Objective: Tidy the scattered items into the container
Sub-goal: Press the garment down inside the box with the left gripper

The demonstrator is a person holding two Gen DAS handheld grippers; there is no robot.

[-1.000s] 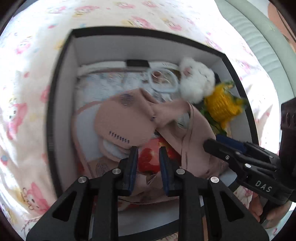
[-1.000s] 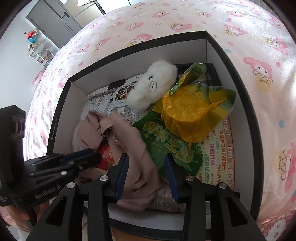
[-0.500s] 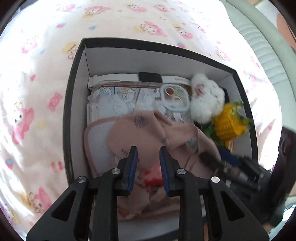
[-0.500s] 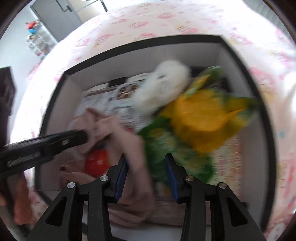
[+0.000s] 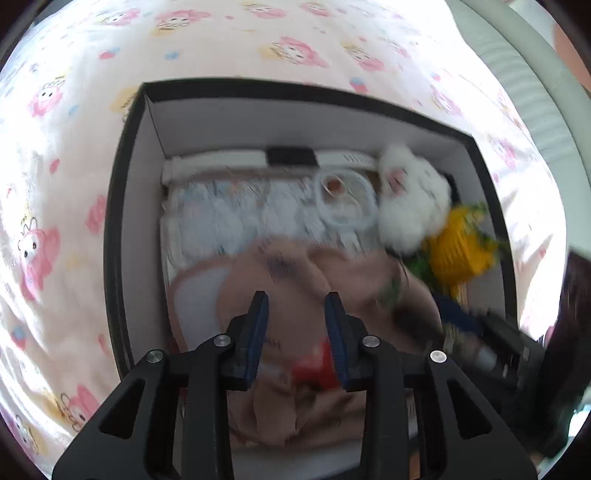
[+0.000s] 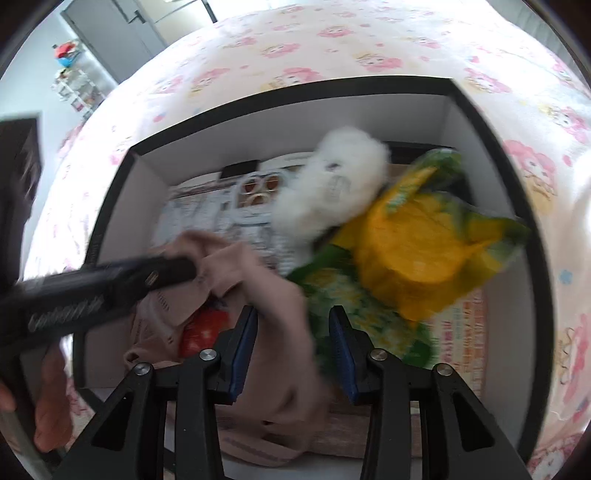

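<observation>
A black box with white inner walls sits on the bed. It holds a pink garment, a white plush toy, a yellow-green snack bag, a red item and a patterned phone case. My left gripper hovers over the garment, its jaws opening with nothing pinched between them. My right gripper stands open above the garment beside the snack bag; the cloth lies under the gap, and the pads do not press it. The left gripper reaches in from the left.
The box rests on a white sheet printed with pink cartoon figures. A grey-green padded edge runs along the upper right. A hand holds the left gripper's handle. A dark door and a shelf stand far behind.
The left gripper has drawn back from the box, which now looks smaller, and its jaws have widened. The right gripper's jaws keep the same gap over the pink garment.
</observation>
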